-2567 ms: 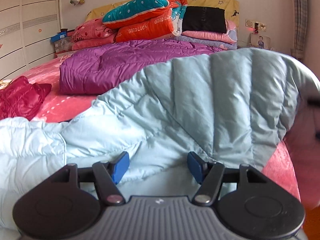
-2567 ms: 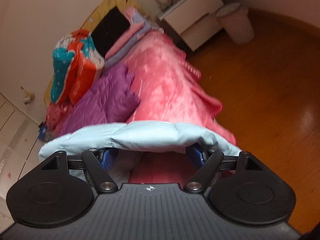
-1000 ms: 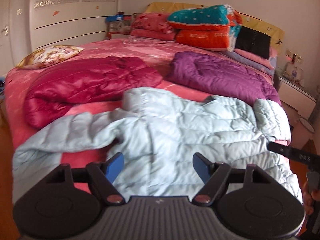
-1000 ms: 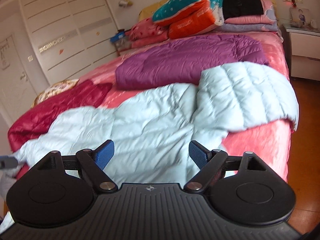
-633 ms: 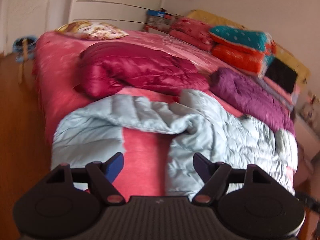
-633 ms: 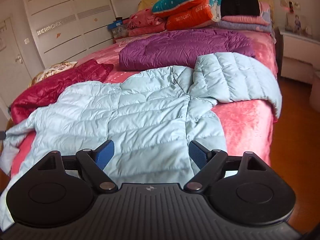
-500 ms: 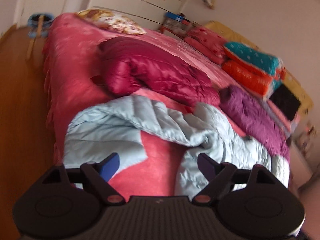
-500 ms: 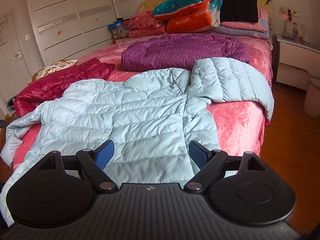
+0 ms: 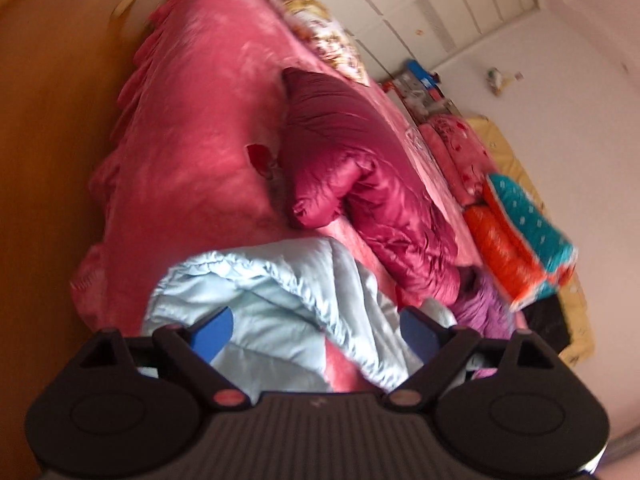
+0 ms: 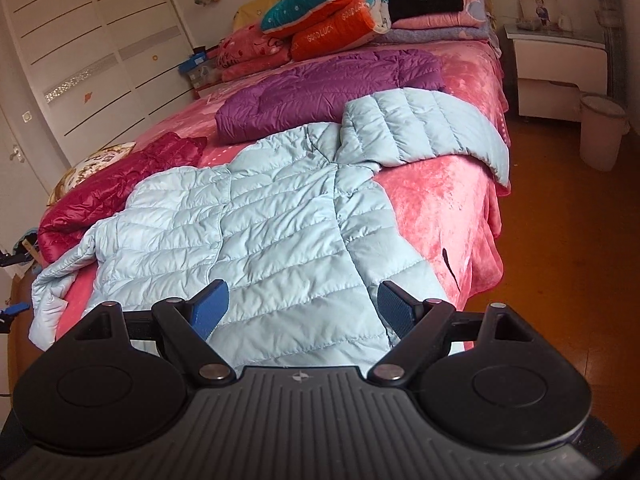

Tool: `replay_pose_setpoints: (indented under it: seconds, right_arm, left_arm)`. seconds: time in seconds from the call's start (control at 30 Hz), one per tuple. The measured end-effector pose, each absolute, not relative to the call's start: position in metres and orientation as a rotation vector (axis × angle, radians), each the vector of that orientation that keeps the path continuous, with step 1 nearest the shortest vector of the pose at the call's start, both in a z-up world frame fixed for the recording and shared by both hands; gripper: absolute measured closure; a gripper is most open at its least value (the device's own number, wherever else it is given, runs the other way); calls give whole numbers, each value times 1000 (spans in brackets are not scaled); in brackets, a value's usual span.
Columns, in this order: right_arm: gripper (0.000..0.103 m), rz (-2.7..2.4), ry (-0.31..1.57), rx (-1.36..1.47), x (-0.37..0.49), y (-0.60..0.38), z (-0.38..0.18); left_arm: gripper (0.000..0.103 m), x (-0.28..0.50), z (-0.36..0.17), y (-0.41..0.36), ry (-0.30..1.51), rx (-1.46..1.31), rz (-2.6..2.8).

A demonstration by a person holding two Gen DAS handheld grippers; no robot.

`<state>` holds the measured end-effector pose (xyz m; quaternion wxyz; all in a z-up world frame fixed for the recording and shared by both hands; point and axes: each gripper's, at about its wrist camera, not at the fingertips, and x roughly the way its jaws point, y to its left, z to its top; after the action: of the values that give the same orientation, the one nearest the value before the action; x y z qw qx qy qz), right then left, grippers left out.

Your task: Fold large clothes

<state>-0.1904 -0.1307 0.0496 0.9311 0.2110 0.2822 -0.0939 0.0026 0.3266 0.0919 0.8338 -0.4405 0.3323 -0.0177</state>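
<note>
In the left wrist view the left tongs (image 9: 316,330), whose jaws have just been opening, are hanging spread and pinching nothing over a bunched sleeve of the blue coat (image 9: 256,280) at 6 o'clock on the bed (image 9: 200,120). In the right wrist view the right tongs (image 10: 302,306) are also gaping empty above the coat's hem, the coat (image 10: 248,220) lying mostly flat with its 1 o'clock sleeve spread out, so the folding is barely beginning.

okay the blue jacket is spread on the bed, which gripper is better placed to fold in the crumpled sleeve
Left. The left gripper is open right over the crumpled sleeve, its jaws having just widened. The right gripper, also open, hovers over the jacket hem, far from that sleeve.
</note>
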Motion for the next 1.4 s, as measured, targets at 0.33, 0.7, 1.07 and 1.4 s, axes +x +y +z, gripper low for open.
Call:
replay_pose_setpoints:
  seconds: [0.33, 0.7, 1.07, 1.4]
  right_arm:
    - [1, -200, 616, 485, -174, -139, 35]
    - [1, -166, 653, 470, -165, -139, 29]
    - [1, -139, 643, 485, -165, -143, 28]
    - [1, -126, 610, 547, -174, -156, 29]
  left_arm:
    - [35, 44, 62, 337, 678, -1160, -15]
    - [96, 54, 64, 331, 608, -1061, 58]
    - [99, 40, 164, 268, 294, -580, 27]
    - [99, 27, 221, 119, 177, 21, -397]
